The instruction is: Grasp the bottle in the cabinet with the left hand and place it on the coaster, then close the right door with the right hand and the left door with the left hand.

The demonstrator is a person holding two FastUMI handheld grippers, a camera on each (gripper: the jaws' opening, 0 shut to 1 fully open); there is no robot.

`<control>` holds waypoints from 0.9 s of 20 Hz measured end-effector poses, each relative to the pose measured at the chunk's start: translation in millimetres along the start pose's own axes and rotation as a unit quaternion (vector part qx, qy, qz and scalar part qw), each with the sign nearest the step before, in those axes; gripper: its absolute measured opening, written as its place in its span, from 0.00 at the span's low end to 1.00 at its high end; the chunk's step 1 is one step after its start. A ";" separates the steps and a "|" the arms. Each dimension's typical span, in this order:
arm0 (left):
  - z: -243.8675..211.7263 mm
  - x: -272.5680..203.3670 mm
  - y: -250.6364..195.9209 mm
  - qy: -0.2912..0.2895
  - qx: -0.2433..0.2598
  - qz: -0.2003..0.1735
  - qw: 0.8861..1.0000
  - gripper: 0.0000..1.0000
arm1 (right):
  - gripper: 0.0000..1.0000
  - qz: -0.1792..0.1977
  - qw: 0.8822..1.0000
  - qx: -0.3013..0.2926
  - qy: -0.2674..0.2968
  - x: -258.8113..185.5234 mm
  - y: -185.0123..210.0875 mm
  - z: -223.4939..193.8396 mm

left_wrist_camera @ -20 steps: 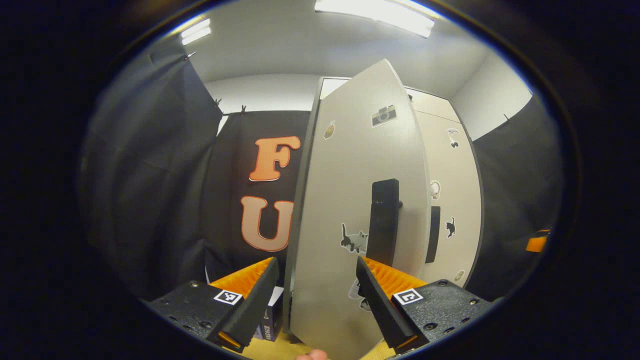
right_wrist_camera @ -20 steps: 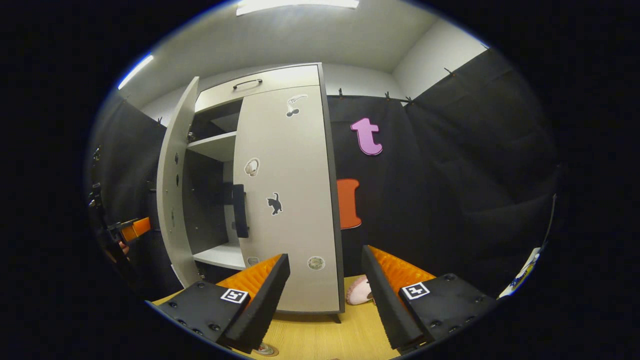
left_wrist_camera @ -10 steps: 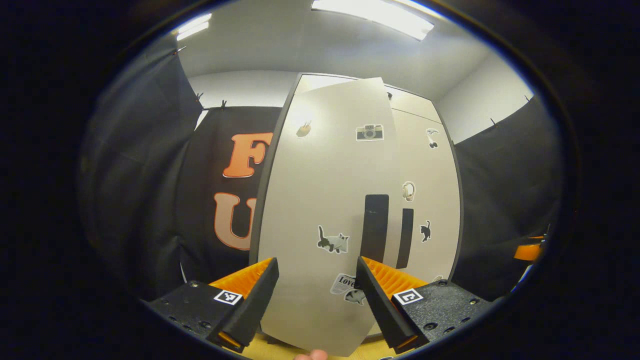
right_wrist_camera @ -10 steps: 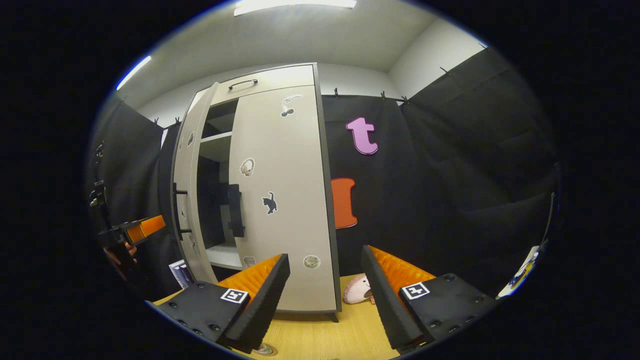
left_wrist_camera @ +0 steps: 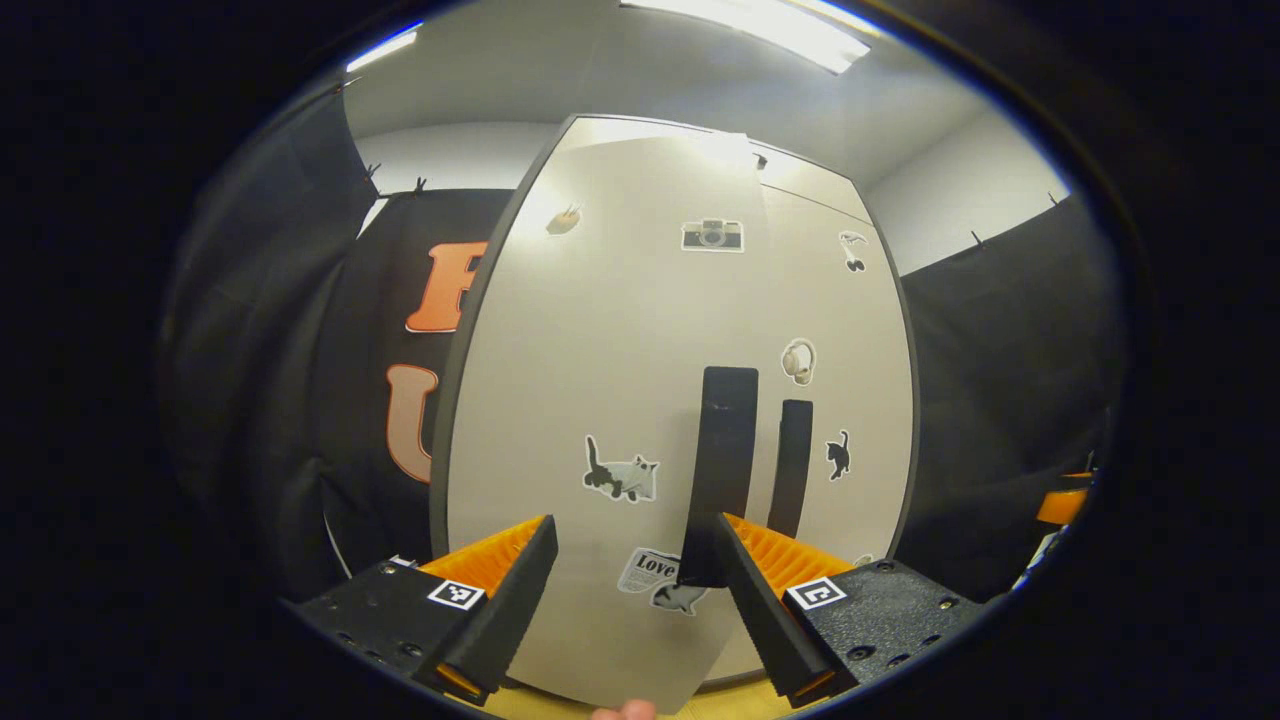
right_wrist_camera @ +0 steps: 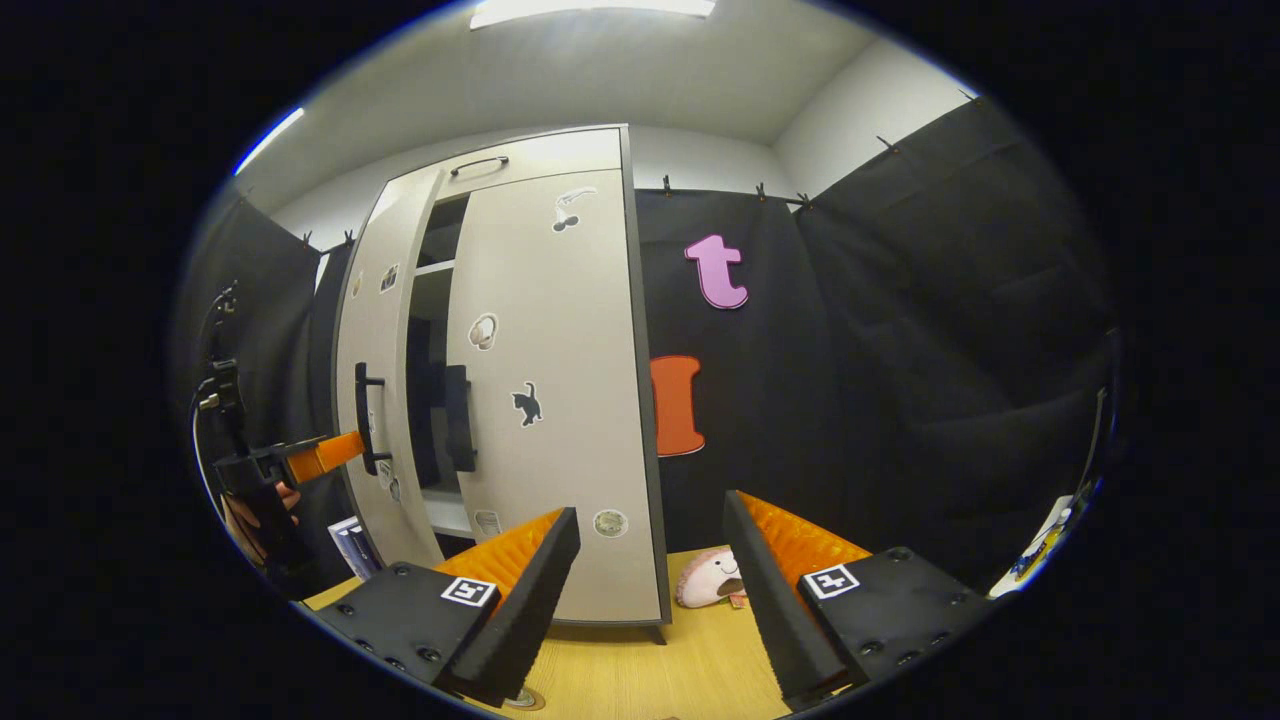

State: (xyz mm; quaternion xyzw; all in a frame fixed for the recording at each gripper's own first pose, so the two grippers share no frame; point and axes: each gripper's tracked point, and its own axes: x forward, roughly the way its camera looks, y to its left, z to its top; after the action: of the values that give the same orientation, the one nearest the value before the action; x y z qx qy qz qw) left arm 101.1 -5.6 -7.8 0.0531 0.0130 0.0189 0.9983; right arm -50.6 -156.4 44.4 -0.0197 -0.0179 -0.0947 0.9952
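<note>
Right gripper view: cabinet (right_wrist_camera: 560, 420) stands on a wooden tabletop (right_wrist_camera: 640, 675) against black cloth walls, under a white ceiling.
Right door (right_wrist_camera: 550, 400) sits flush; left door (right_wrist_camera: 378, 360) stands slightly ajar. Left gripper (left_wrist_camera: 630, 590) faces that door, fingers spread, empty. Right gripper (right_wrist_camera: 650, 590) hangs back, spread, empty. Bottle's location cannot be determined.

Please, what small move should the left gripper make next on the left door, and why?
Probably push a little farther forward. In the right gripper view the left door stands ajar, with a dark gap beside the shut right door, and the left gripper reaches its handle. Its jaws are open.
</note>
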 end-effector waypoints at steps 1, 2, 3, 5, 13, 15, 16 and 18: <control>-2.8 5.3 -2.2 0.001 0.000 -0.002 1.000 0.94 | 0.95 -0.002 1.000 0.000 0.000 -0.2 -1.4 -0.2; -5.2 9.9 -4.3 0.001 -0.001 -0.002 1.000 0.95 | 0.96 -0.004 1.000 0.001 0.001 -1.1 -2.8 -1.2; -5.4 12.6 -5.1 0.004 -0.002 -0.003 1.000 0.94 | 0.96 -0.006 1.000 0.001 0.001 -1.3 -4.1 -1.7; -7.4 21.7 -7.0 0.006 -0.001 -0.005 1.000 0.98 | 0.96 -0.010 1.000 0.001 0.000 -1.6 -7.0 -1.5; -14.0 49.4 -12.4 0.010 0.000 -0.004 1.000 0.98 | 0.95 -0.019 1.000 -0.005 -0.001 -3.9 -14.2 1.5; -15.5 54.5 -11.4 0.010 -0.003 -0.004 1.000 0.94 | 0.95 -0.018 1.000 -0.005 0.000 -5.9 -12.9 0.1; -16.6 56.1 -11.0 0.011 -0.005 -0.005 1.000 0.98 | 0.95 -0.018 1.000 -0.004 0.001 -7.0 -11.7 -0.2; -16.7 55.9 -10.0 0.013 -0.006 -0.006 1.000 0.95 | 0.95 -0.015 1.000 -0.004 0.002 -8.8 -8.2 0.3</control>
State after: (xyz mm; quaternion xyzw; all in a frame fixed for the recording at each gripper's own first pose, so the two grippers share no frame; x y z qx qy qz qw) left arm 156.9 -11.6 -26.8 0.0466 0.0259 0.0133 0.9985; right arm -60.8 -162.8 44.7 -0.0232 -0.0161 -0.1099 0.9935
